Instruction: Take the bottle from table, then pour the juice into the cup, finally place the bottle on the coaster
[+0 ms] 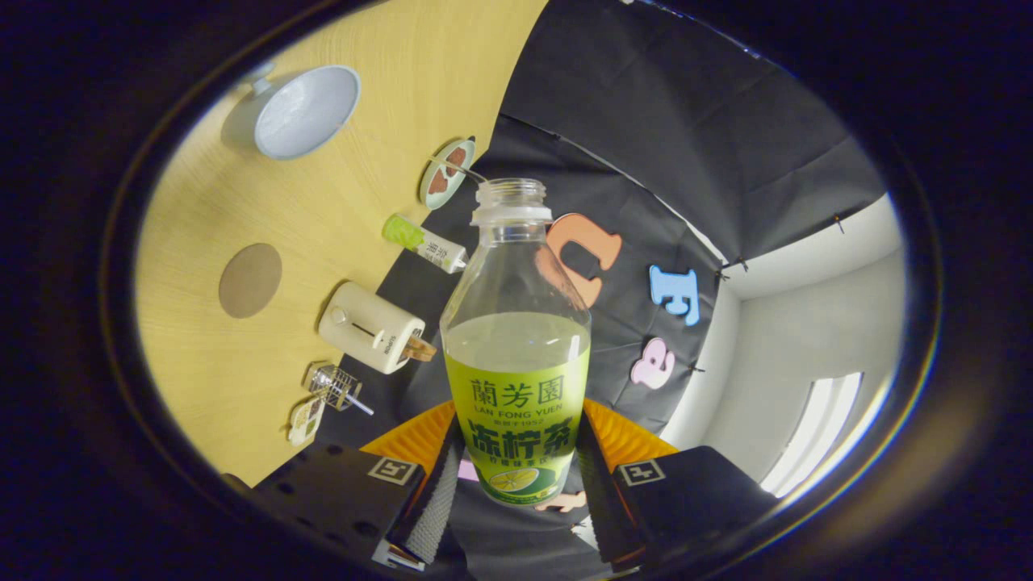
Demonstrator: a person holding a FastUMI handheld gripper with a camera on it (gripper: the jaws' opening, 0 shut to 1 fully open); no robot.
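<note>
Right, biggest first: the table (242, 363) fills the left of the scene, its wood top seen tilted because the gripper (516, 476) is rolled w/ the bottle (516, 355) in it. The bottle is lifted clear of the table, lower body between the fingers, both pressing its labelled sides, so a firm clamp. Cap is off, neck open, juice level about halfway up the body. The cup (307, 111) sits far off on the table, well apart from the bottle mouth, open side showing. The coaster (250, 280), a round flat disc, lies nearer, between cup and a small cream toaster (371, 327). Other bits along the table's edge: a small plate (446, 172), a spare green-capped bottle lying on its side (424, 244), a little wire rack (335, 386) and a small card or packet (307, 420) just beside it. Step in hand, I'd judge: carry to the cup, pour not yet begun. To do it well: bring the mouth right over the cup's opening before tilting further, since the open neck will spill early w/ this much liquid. Tilt slowly, keep the neck low over the rim, and hold grip pressure steady; plastic body may flex and the label looks slick, so slip is a risk. Steer clear of the toaster and the lying bottle en route. Afterwards, level the bottle fully before heading for the coaster.
</note>
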